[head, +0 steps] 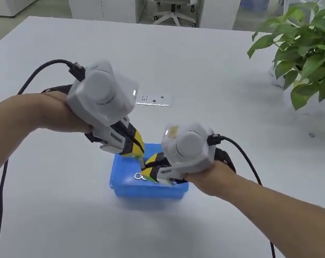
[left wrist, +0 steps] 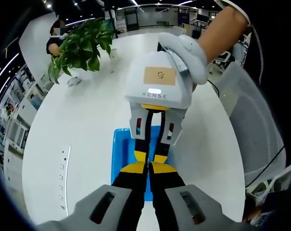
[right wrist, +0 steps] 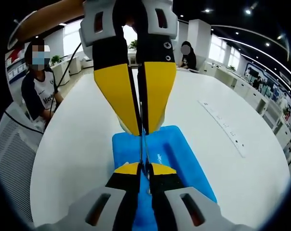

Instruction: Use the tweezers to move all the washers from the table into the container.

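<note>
In the head view, you are holding the left gripper and the right gripper tip to tip over a blue plastic container. The container is sitting on the white table. Small silver ring-shaped washers are showing right beside the right gripper's tips, over the near left part of the container. I cannot tell if they are lying inside it or hanging from something.

In the left gripper view, the left gripper is pressing its yellow-tipped jaws together. The right gripper is pointing at them from above, with the container under both.

In the right gripper view, thin silver metal tweezers are running from between the left gripper's yellow pads down into the right gripper. Both grippers are squeezing closed on the tweezers above the container.
</note>
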`<state>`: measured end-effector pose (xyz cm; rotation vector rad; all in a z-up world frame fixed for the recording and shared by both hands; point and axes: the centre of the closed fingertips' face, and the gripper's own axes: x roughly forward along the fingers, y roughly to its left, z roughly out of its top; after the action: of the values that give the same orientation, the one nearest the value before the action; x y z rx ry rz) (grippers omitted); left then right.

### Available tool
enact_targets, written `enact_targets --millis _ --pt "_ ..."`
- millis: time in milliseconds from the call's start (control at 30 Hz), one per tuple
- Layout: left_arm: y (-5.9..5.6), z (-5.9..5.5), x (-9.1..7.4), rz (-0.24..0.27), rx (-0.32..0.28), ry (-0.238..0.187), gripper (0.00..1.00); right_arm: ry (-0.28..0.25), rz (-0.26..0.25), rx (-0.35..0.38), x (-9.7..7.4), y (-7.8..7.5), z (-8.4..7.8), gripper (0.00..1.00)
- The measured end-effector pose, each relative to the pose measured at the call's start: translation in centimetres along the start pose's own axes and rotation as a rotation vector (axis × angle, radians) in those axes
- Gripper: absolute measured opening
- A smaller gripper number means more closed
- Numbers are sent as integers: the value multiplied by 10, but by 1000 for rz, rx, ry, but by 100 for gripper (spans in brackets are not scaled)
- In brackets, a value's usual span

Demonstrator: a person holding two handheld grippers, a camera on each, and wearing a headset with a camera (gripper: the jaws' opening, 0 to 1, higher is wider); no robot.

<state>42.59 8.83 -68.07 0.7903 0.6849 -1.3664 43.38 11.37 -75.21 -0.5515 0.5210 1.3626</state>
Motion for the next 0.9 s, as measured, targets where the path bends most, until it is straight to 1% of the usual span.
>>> enact_targets --millis 233,333,667,800,900 --pt "-5 14 -12 6 13 -16 6 -40 -11 13 -14 6 12 7" --pt "-10 20 -17 4 26 -23 6 -55 -10 21 -20 9 16 7" --pt "-29 39 -26 11 93 -49 6 -58 -39 -39 -43 24 21 5" --pt "-36 42 -26 12 103 -52 6 -51 -41 -50 -50 31 19 5" --pt "-44 45 -26 13 111 -52 6 -38 -42 -66 -54 37 18 5"
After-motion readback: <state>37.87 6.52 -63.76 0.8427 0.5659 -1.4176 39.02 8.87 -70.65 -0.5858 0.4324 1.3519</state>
